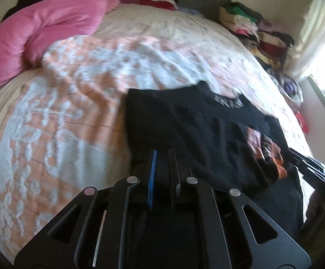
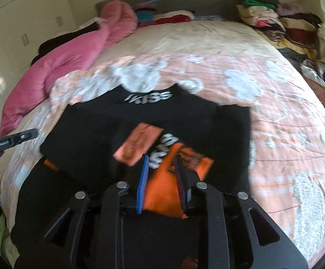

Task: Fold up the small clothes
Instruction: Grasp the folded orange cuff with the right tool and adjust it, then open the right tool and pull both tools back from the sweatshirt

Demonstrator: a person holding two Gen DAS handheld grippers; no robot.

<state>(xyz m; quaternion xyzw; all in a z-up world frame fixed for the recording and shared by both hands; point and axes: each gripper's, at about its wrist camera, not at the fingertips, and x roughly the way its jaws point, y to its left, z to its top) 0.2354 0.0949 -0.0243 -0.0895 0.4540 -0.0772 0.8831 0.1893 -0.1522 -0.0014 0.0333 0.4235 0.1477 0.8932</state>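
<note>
With the black shirt point(image 2: 140, 121) lying half-folded on the bedspread point(image 2: 285, 123), the left gripper point(image 1: 162, 154) pressed together and the right gripper point(image 2: 161, 160) slightly spread, both empty, should regrip the near hem evenly

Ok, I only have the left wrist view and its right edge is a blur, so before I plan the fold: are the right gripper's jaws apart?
Observer: Yes. The right gripper has its jaws apart, over the orange print on the black shirt.
Operator: Anything loose lying on the shirt?
Observer: A pink tag lies on it, just ahead of the fingertips.
Operator: Can you read the grey lettering?
Observer: The lettering reads KISS, just under the neckline at the far edge.
</note>
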